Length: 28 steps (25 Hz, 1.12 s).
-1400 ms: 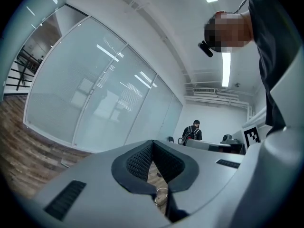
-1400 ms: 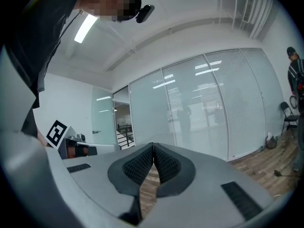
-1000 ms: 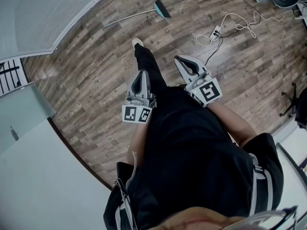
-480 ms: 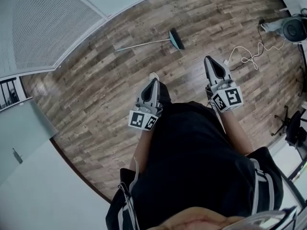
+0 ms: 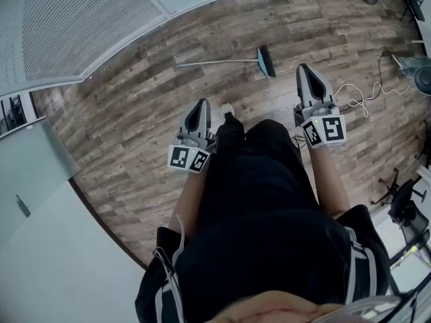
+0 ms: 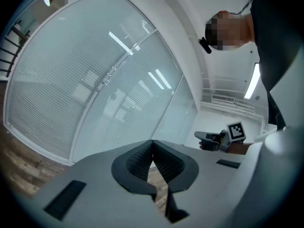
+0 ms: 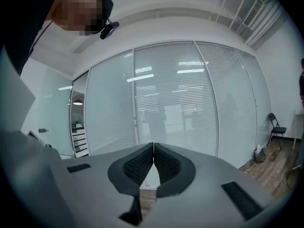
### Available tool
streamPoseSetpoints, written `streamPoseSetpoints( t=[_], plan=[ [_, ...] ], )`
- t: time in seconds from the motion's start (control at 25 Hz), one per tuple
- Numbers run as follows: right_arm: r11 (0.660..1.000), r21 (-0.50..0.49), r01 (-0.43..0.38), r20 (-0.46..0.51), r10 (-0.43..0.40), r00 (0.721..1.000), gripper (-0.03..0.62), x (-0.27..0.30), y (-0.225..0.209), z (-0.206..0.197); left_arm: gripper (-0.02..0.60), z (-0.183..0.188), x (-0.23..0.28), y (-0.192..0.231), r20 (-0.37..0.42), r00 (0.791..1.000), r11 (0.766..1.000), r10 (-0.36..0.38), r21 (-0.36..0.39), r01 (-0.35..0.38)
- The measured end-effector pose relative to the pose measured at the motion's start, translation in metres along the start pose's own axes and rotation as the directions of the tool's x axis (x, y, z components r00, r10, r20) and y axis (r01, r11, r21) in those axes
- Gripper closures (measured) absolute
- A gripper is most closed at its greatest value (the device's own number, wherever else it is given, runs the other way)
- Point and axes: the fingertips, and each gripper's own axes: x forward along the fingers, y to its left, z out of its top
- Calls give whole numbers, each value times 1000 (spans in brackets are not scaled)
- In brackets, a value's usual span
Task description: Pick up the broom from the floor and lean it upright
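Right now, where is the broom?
In the head view the broom lies flat on the floor, its head just left of the right gripper, handle running left toward the glass wall.

floor (image 5: 135, 113): wood-grain planks, slight sheen | wall (image 7: 166, 103): frosted glass | jaws: matt, ribbed

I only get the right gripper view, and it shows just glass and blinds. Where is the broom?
Observer: The broom lies flat on the floor, ahead of both grippers.
Operator: Which end is the brush?
Observer: The brush head is the end nearer the right gripper; the handle runs off to the left in the head view.
Operator: And the other gripper?
Observer: The left gripper is shut with nothing between its jaws.
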Motion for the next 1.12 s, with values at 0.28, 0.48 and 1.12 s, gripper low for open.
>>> streamPoseSetpoints(
  t=[0.28,0.48,1.12],
  plan=[
    [984,36,176,-49,-174,983,576,14,-68,-28,561,-9,11,20,-64,989,990,136,-9,-137],
    [997,69,-21,-82,26,996,576,40,-48,-32,561,15,14,23,49,980,979,193,-75,-189],
    [908,53,-415,-350,406,844,574,114,29,-132,561,-12,60,29,75,956,955,284,71,-289]
  ],
)
